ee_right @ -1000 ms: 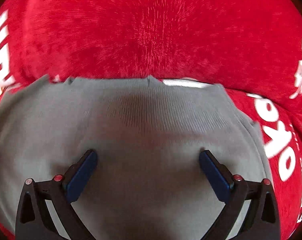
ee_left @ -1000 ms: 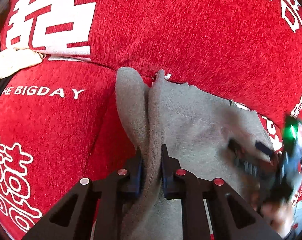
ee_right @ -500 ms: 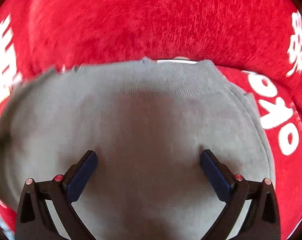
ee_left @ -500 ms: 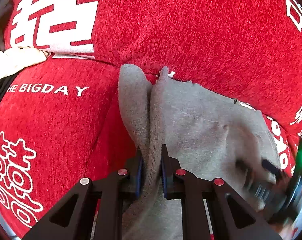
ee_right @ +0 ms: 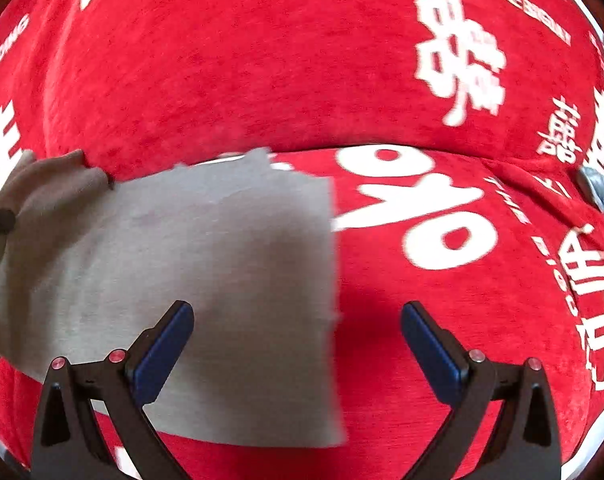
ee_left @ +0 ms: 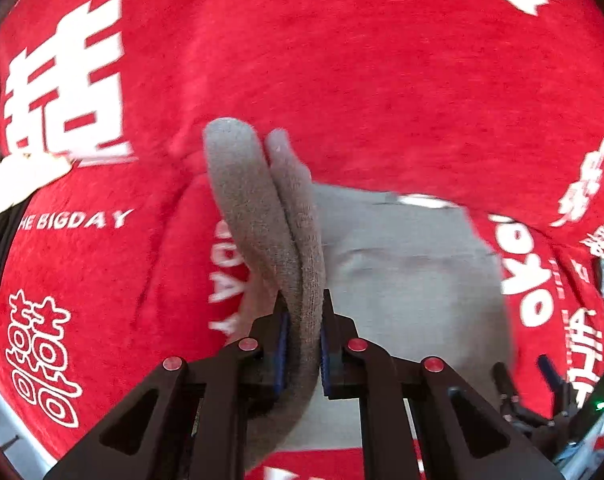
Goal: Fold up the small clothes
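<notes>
A small grey knitted garment [ee_left: 401, 280] lies on a red cover with white lettering. My left gripper [ee_left: 302, 344] is shut on a doubled fold of the garment's left edge [ee_left: 262, 208] and holds it lifted off the cover. In the right wrist view the garment [ee_right: 206, 264] lies flat at the left, with its right edge running between the fingers. My right gripper [ee_right: 298, 344] is open and empty, just above the garment's right edge. It also shows at the lower right of the left wrist view [ee_left: 533, 396].
The red cover [ee_right: 302, 80] rises into a padded backrest behind the garment. A white and black cloth [ee_left: 10, 200] lies at the far left edge. A grey object [ee_right: 601, 188] sits at the far right.
My left gripper has raised the pinched fold higher and exposed more of the red cover beneath. My right gripper has drawn back and to the right, from over the garment's middle to its right edge.
</notes>
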A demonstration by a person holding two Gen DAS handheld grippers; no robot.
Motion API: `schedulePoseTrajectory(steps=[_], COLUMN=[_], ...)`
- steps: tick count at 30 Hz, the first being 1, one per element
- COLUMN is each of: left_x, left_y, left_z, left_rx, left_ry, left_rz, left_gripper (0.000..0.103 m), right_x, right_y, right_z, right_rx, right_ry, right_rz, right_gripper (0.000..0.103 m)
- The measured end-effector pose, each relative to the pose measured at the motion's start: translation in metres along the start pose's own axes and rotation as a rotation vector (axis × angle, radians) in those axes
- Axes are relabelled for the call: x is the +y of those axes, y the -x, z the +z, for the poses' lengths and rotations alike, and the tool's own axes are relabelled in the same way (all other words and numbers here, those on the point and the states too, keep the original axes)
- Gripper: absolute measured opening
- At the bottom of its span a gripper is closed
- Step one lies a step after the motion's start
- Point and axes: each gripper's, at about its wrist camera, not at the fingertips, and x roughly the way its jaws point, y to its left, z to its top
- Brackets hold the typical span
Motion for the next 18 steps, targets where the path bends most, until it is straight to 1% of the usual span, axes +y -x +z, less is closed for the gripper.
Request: schedulePoseTrajectory(steps=[3,6,9,10,11,12,15,17,18], left_x=[-0.047,-0.106,-0.166,-0.18,-0.192,-0.208,-0.227,-0.234,-0.236], left_y=[0.009,0.003,-0.027,-0.038,-0.049,-0.065,-0.099,-0.101,-0.098], left_z=[0.004,-0.003,-0.02,-0.026,-0.034,-0.044,-0.061,-0.067,-0.069], left_rx=[0.0,0.008,0.062,0.085,0.1,0.109,0.144,0.093,0.091], left_ry=[-0.03,-0.094,-0.162,-0.176,-0.196,-0.23,-0.272,-0.309,-0.331], left_rz=[-0.028,-0.036,-0.029,-0.023,-0.011,0.019,0.082,0.105,0.103], left_gripper=[0.012,0.012,0.012,0.012,0.012,0.012,0.012,0.013,0.02], right_x=[-0.031,-0.061,-0.086,-0.093,-0.099,-0.105,-0.114,-0.113,-0.112], right_y=[0.006,0.002,-0.004,-0.006,-0.01,-0.013,-0.02,-0.016,-0.015], right_z=[-0.003,-0.007,-0.015,-0.019,-0.021,-0.025,-0.034,-0.038,-0.039], right_rx=[-0.015,-0.012,-0.003,0.003,0.008,0.017,0.038,0.02,0.019], right_ry=[-0.03,-0.075,-0.121,-0.138,-0.147,-0.159,-0.172,-0.148,-0.138], right_rz=[-0.012,-0.001,0.014,0.018,0.022,0.026,0.038,0.041,0.043], right_gripper=[0.103,0.103,0.103,0.103,0.103,0.103,0.103,0.103,0.103])
